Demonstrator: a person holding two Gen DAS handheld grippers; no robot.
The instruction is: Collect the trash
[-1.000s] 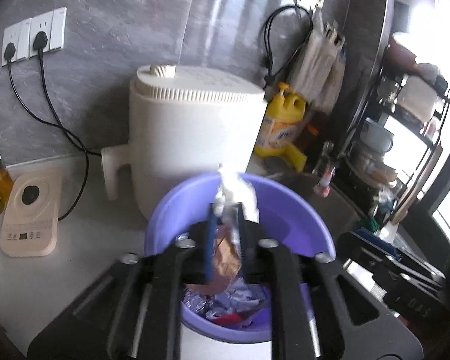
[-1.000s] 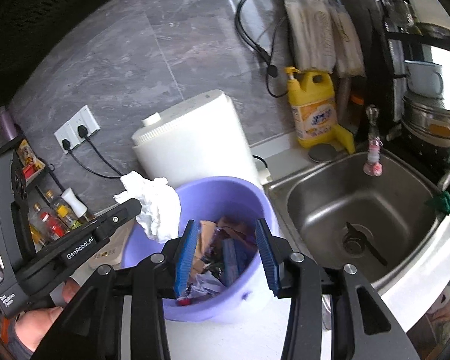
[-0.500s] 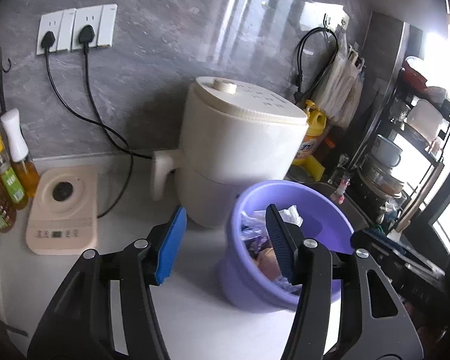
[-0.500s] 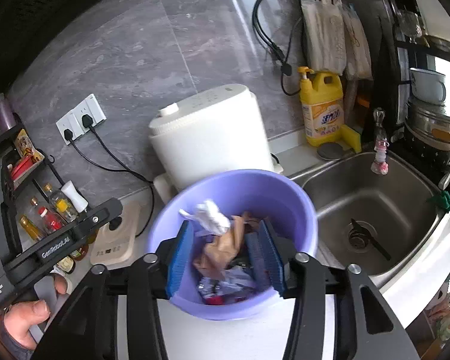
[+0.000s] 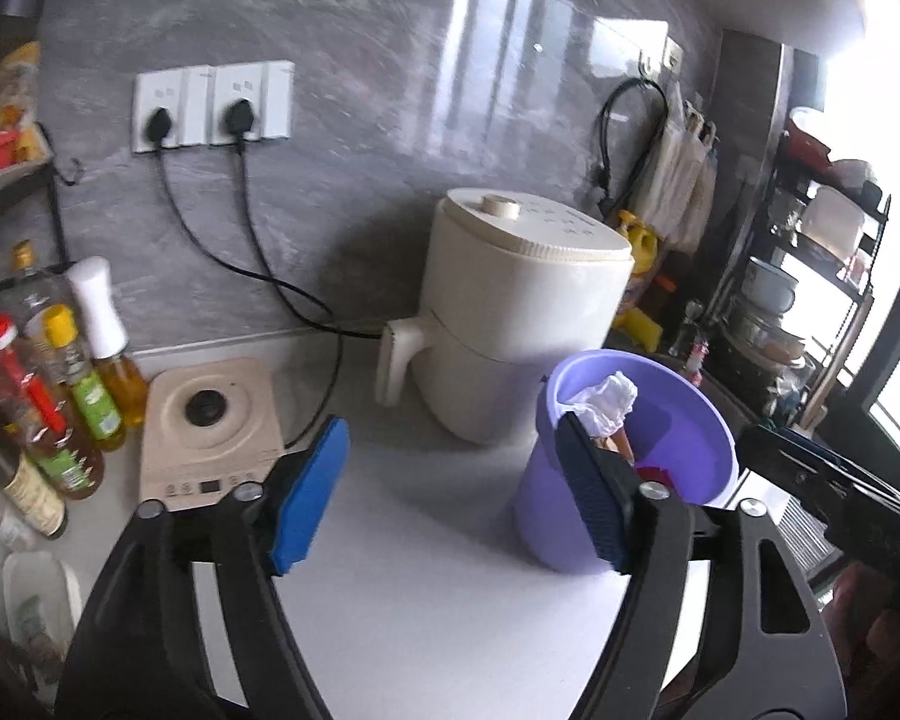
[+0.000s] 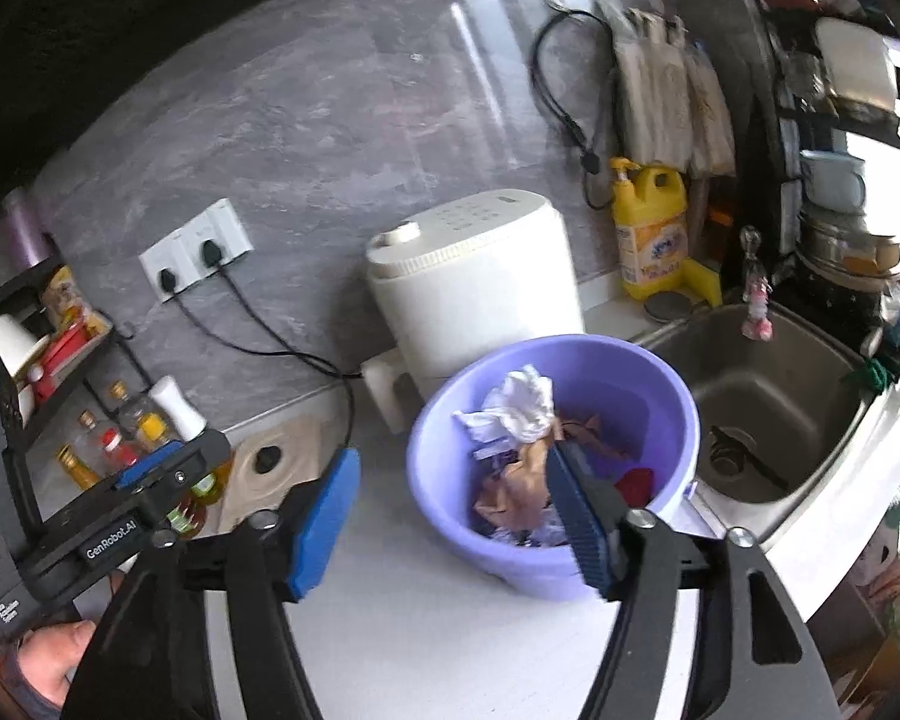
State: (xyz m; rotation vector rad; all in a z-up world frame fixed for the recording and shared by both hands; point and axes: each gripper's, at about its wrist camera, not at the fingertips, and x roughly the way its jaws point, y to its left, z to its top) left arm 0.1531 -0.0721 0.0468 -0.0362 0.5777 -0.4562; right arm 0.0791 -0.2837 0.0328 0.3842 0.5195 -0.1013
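A purple bin (image 5: 570, 516) (image 6: 444, 480) stands on the white counter, holding a crumpled white tissue (image 5: 609, 399) (image 6: 525, 402), brown paper (image 6: 525, 483) and other scraps. My left gripper (image 5: 450, 498) hangs back from the bin and to its left. Its jaws are opening with nothing between the blue pads. My right gripper (image 6: 450, 519) is in front of the bin, a little above it. Its jaws are also opening, and nothing is held. The left gripper (image 6: 162, 471) shows at the left of the right wrist view, a hand under it.
A white round appliance (image 5: 522, 312) (image 6: 474, 288) stands right behind the bin, its cord running to wall sockets (image 5: 210, 108). A beige flat device (image 5: 210, 426) and several bottles (image 5: 60, 396) are at the left. A steel sink (image 6: 762, 396), a yellow detergent bottle (image 6: 651, 228) and a dish rack (image 5: 810, 276) are at the right.
The left gripper let go of the white tissue and brown wrapper, which now lie in the bin. Both grippers drew back and up from the bin, and their jaws widened.
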